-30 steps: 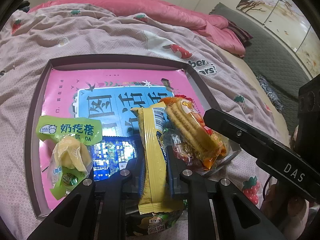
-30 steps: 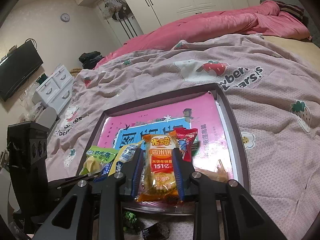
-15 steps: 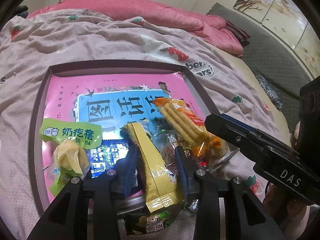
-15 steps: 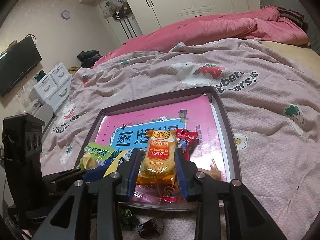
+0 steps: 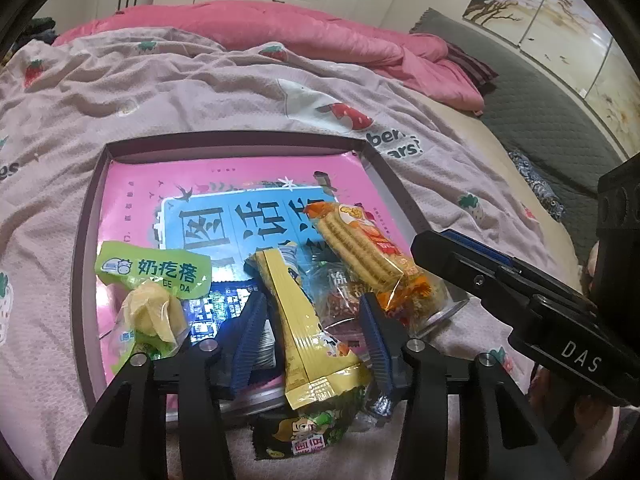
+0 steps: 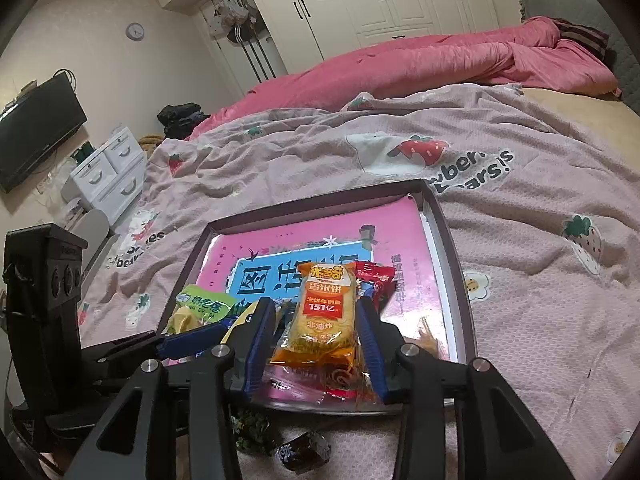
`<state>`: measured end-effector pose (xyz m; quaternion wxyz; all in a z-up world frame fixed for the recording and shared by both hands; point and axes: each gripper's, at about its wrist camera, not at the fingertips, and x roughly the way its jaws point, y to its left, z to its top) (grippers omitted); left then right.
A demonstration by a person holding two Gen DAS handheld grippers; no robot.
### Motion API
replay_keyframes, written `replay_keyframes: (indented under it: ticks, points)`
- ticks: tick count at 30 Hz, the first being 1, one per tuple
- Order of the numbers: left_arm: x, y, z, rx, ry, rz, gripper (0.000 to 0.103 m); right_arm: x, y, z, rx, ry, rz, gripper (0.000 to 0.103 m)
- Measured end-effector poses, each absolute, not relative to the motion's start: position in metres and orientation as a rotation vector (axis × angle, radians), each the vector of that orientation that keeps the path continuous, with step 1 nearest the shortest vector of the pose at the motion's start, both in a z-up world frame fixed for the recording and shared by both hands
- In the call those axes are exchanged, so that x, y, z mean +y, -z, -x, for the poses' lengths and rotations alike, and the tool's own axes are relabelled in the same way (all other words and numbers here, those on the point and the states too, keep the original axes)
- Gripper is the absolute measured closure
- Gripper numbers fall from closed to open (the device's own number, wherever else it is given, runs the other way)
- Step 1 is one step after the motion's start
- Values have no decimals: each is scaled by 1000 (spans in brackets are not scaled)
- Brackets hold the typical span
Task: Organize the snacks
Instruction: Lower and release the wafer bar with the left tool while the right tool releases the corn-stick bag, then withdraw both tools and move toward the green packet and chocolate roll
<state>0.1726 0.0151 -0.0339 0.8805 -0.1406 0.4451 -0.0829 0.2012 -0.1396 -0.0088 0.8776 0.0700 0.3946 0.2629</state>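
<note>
A dark-rimmed tray (image 5: pixel 86 216) with a pink and blue lining lies on the bed. My left gripper (image 5: pixel 310 314) is open; a yellow snack packet (image 5: pixel 298 320) lies loose between its fingers at the tray's near edge. My right gripper (image 6: pixel 316 320) is open around an orange rice-cracker packet (image 6: pixel 322 312), which lies on the tray; it also shows in the left wrist view (image 5: pixel 368 256). A green milk-snack packet (image 5: pixel 152 280) lies at the tray's left. A red packet (image 6: pixel 374 280) lies behind the orange one.
A dark green-and-black packet (image 5: pixel 308 428) lies on the blanket just outside the tray's near edge, and a small dark wrapped sweet (image 6: pixel 304 450) lies near it. A pink quilt (image 6: pixel 420 64) is bunched at the far side of the bed.
Both grippers have opened: the left has let go of the yellow packet and the right has let go of the orange packet. Both packets now rest on the tray.
</note>
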Motion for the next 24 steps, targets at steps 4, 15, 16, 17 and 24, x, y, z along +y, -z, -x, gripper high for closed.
replay_keyframes:
  ticks: [4, 15, 16, 17, 24]
  points:
    - [15, 30, -170, 922, 165, 285, 43, -142, 6, -201, 818, -550, -157, 57]
    - [15, 19, -162, 907, 147, 263, 36, -148, -6, -190, 787, -558, -171, 50]
    - [15, 18, -161, 906, 144, 263, 35, -148, -7, -189, 784, -558, -169, 49]
    - [16, 17, -160, 903, 141, 262, 35, -148, -8, -188, 782, -557, -169, 49]
    - [18, 9, -153, 894, 131, 250, 34, -149, -13, -181, 775, -564, -159, 48]
